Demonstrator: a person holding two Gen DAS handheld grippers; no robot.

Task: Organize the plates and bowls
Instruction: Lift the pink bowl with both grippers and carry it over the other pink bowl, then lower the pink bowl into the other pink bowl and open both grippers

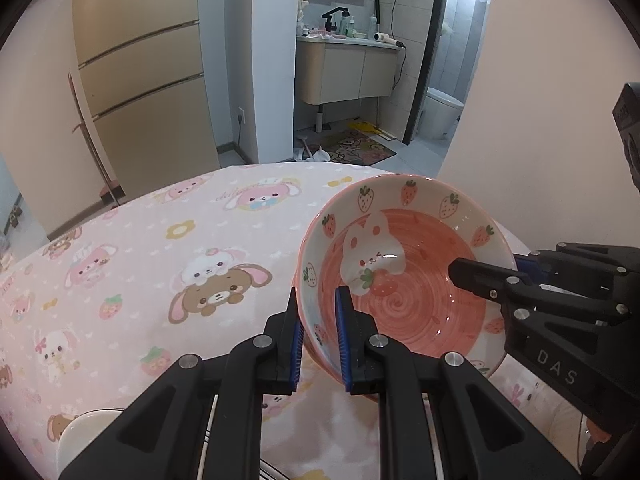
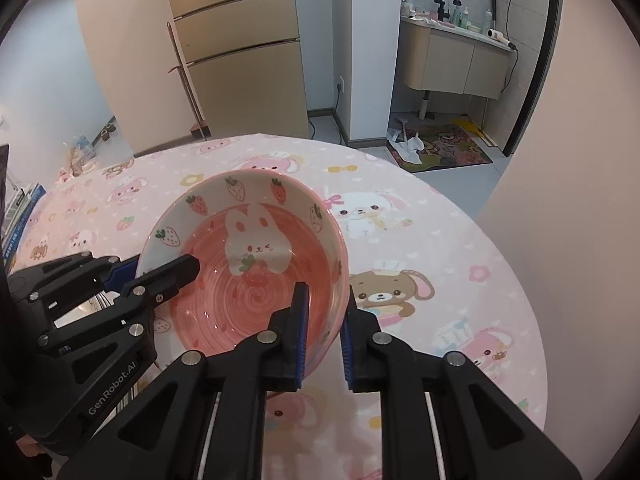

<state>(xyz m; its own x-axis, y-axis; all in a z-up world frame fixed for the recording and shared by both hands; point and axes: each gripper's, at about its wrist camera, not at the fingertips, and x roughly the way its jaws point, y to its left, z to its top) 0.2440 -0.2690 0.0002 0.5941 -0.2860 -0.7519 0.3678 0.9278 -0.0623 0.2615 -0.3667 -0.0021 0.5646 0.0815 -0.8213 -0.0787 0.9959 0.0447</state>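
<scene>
A pink bowl (image 1: 416,280) with a white rabbit and strawberries painted inside hangs just above the table, tilted, held from both sides. My left gripper (image 1: 318,332) is shut on the bowl's near left rim, one blue pad inside and one outside. My right gripper (image 2: 324,328) is shut on the opposite rim of the bowl (image 2: 248,264) in the same way. In the left wrist view the right gripper (image 1: 492,270) reaches in from the right edge. In the right wrist view the left gripper (image 2: 160,272) comes in from the left.
A round table (image 1: 160,264) wears a pink cartoon-animal cloth. A white dish (image 1: 86,436) lies at its near left edge. Behind stand a beige fridge (image 1: 140,80) and a bathroom doorway with a vanity (image 1: 348,68) and a floor mat (image 2: 444,148).
</scene>
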